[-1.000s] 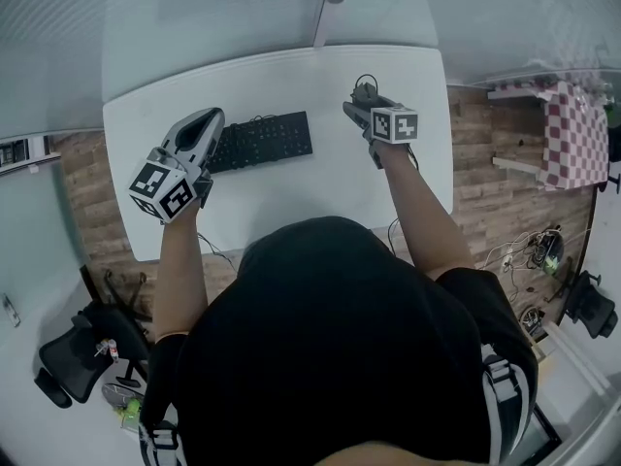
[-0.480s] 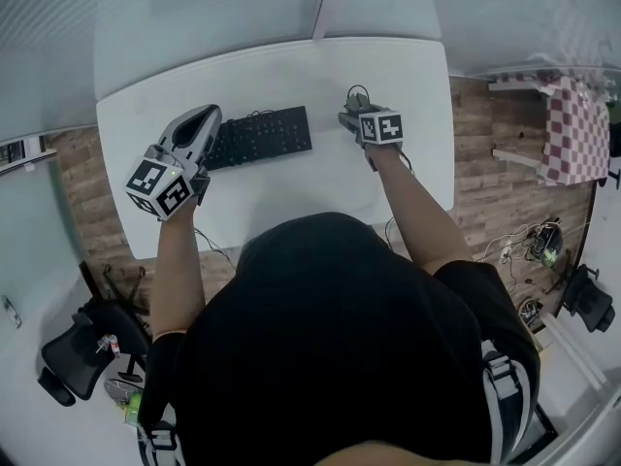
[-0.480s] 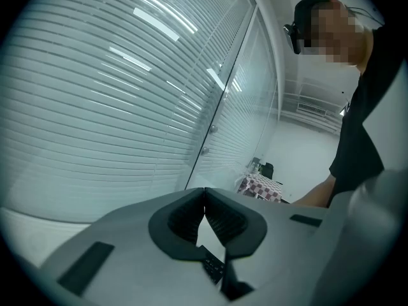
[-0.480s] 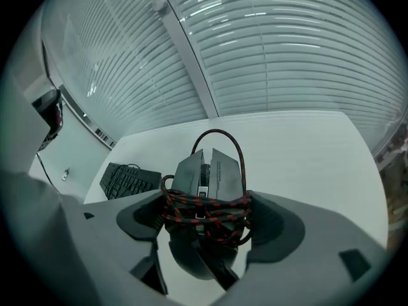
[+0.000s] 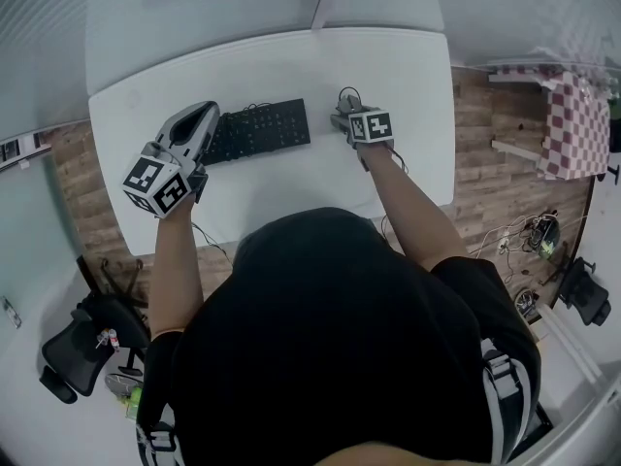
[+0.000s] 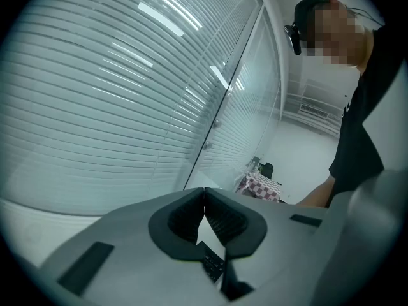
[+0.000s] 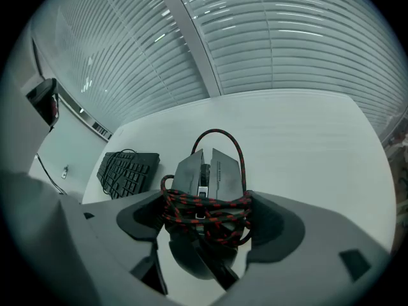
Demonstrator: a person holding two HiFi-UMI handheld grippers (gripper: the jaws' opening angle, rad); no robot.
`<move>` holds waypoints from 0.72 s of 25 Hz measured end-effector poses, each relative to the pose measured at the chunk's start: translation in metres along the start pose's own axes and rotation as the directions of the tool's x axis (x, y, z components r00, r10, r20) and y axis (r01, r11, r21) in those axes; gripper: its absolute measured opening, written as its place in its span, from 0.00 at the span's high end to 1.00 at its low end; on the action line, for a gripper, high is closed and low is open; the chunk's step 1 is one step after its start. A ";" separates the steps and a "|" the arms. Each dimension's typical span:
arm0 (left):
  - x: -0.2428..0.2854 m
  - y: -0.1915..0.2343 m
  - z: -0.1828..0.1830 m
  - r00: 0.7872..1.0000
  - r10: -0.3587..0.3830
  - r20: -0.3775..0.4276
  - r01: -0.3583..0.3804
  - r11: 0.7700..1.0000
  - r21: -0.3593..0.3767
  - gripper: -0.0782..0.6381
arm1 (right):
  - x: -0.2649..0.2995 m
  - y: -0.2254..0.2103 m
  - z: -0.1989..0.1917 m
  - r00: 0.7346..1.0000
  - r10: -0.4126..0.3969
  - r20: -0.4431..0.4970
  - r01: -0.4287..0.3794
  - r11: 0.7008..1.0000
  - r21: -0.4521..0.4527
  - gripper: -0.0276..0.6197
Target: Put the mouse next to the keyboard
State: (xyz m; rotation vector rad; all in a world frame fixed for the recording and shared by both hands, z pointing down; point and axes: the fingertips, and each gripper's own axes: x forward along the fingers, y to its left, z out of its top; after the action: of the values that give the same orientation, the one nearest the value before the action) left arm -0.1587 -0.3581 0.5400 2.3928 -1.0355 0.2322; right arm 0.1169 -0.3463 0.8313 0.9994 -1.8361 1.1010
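Right tool [image 7: 205,217], seen in its own view: clamped from both sides on a dark grey, angular computer mouse [image 7: 208,168], jaws pressed against the flanks. Wound round the mouse's body, a black-and-red braided cord [image 7: 205,210], one loop of it arching up over the nose. Nose pointing away from the tool, toward the far edge of the white worktop [image 7: 306,127]. Held low over the worktop; whether touching it or just above, impossible to tell.

In the head view, right tool [image 5: 351,121] placed near the middle of the worktop [image 5: 291,66], somewhat toward its right edge. Mouse just beyond the right end of a black, flat computer keyboard [image 5: 258,130], apart from it by a strip of bare white surface. Same keyboard [image 7: 127,169] off to the left in the right tool view, with a thin black cable curling at its far edge.

Left tool [image 6: 204,199]: jaws together, tips meeting, nothing gripped between them. Tilted up toward a wall of pale horizontal blinds [image 6: 115,88]. Through the small gap under the closed tips, a few dark keys visible. In the head view, left tool [image 5: 198,122] over the left end of the keyboard, near the worktop's left edge.

Beyond the worktop's right edge, brown wooden plank floor [image 5: 485,153] and a red-and-white checked cloth [image 5: 572,124]. Near the left, down on the floor, a black office chair [image 5: 66,357].
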 end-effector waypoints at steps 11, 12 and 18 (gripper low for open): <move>0.005 0.008 -0.010 1.000 -0.003 -0.008 0.003 1.000 -0.031 0.86 | 0.012 -0.004 -0.005 0.997 -0.061 -0.042 0.062 0.998 0.012 0.32; 0.006 0.009 -0.010 1.000 -0.005 -0.008 0.005 0.999 -0.033 0.86 | 0.012 -0.004 -0.005 0.996 -0.072 -0.046 0.072 0.997 0.006 0.32; 0.011 0.007 -0.013 1.000 -0.023 -0.009 0.022 0.999 -0.039 0.86 | 0.014 -0.002 -0.005 0.992 -0.119 -0.047 0.118 0.993 -0.018 0.32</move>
State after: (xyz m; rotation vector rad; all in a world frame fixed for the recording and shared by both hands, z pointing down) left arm -0.1559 -0.3625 0.5574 2.3647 -0.9990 0.2133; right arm 0.1138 -0.3454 0.8464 1.0507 -1.7218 1.0292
